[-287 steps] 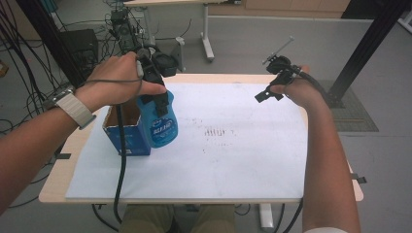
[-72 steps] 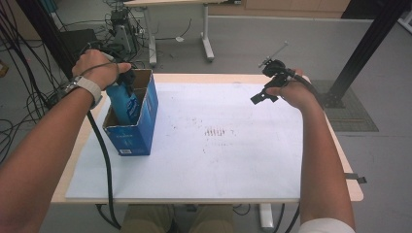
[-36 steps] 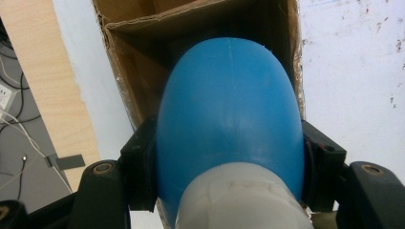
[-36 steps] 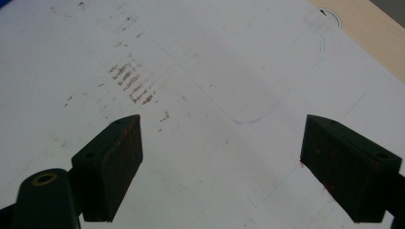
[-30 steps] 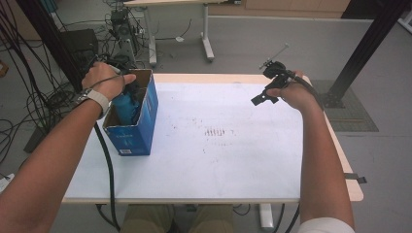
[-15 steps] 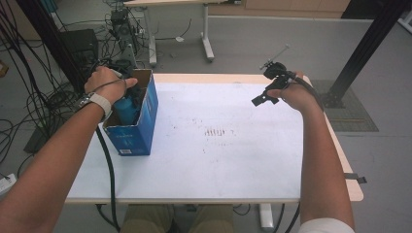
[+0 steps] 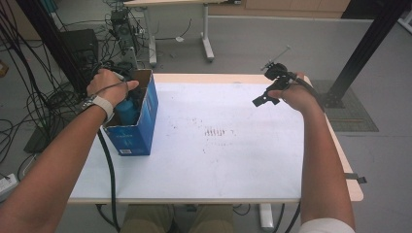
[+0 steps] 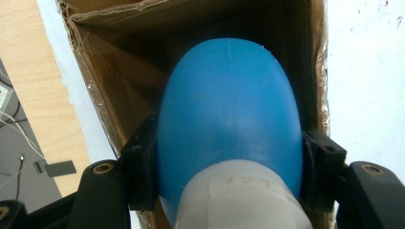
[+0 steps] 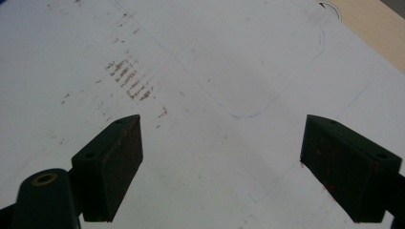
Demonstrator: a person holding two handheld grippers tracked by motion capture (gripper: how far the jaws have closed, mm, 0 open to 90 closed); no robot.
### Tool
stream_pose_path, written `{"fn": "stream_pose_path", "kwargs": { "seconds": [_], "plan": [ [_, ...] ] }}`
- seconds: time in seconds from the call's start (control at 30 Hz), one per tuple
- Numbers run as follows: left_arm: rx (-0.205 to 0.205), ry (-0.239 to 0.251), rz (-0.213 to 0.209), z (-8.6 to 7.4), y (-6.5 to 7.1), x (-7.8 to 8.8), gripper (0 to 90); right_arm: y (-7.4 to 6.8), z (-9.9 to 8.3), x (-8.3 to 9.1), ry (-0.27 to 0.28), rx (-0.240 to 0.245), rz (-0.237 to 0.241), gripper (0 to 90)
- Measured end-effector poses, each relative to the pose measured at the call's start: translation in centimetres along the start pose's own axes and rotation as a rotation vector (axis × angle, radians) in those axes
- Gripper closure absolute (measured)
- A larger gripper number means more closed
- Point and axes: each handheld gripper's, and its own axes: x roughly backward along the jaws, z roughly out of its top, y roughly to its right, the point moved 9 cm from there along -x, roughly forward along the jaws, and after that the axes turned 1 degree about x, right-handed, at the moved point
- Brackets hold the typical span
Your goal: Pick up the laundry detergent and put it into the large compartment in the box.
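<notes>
While the blue bottle [image 8: 229, 119] stands inside the open cardboard box [image 7: 138, 121] at the table's [image 7: 233, 165] left edge, the left gripper [image 8: 229, 181] pinches it from both sides — long axis upright, white neck upward. The right gripper [image 9: 219, 167] hovers near the far right edge, jaws spread over bare white tabletop.

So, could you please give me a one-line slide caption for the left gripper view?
Left claw clamped on a blue bottle held inside an open cardboard box.
</notes>
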Motion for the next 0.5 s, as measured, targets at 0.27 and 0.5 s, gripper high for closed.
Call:
{"fn": "stream_pose_path", "kwargs": {
  "seconds": [0.27, 0.5],
  "plan": [
    [-0.002, -0.003, -0.001, 0.0, 0.0, -0.4, 37.4, 0.1, -0.1, 0.1, -0.001, -0.001, -0.001, 14.5],
    [-0.008, -0.014, 0.007, 0.0, 0.0, -1.1, 37.3, 0.1, -0.2, 0.0, -0.001, -0.002, -0.001, 14.5]
  ]
}}
